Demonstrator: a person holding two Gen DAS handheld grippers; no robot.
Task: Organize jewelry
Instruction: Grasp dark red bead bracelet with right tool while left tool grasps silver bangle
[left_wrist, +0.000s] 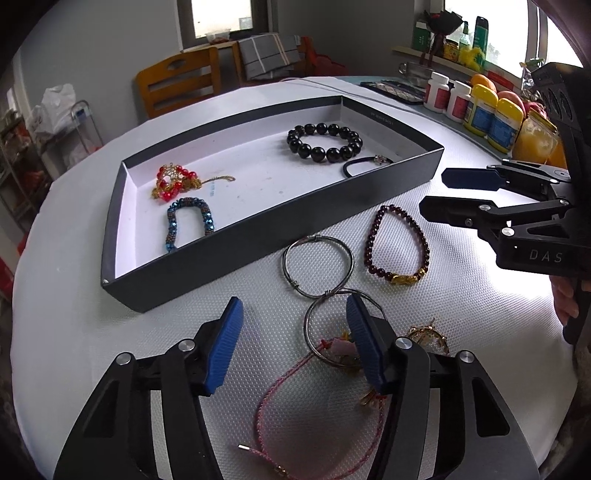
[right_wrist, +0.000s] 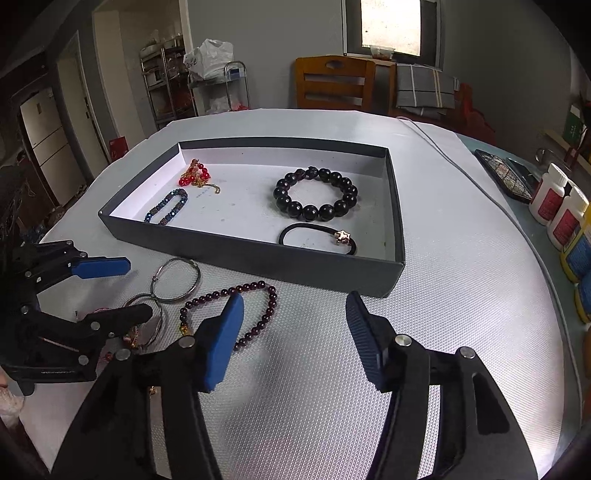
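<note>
Both claws gape, gripping nothing. The left claw hovers over the steel bangle just outside the tray — nearer it than the right claw.

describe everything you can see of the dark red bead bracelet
The dark red bead bracelet is a loop of small glossy maroon beads with a gold charm at one end. It lies flat in a teardrop shape on the white textured table mat, outside the gray tray, beside two metal bangles. Nothing grips it.
</note>
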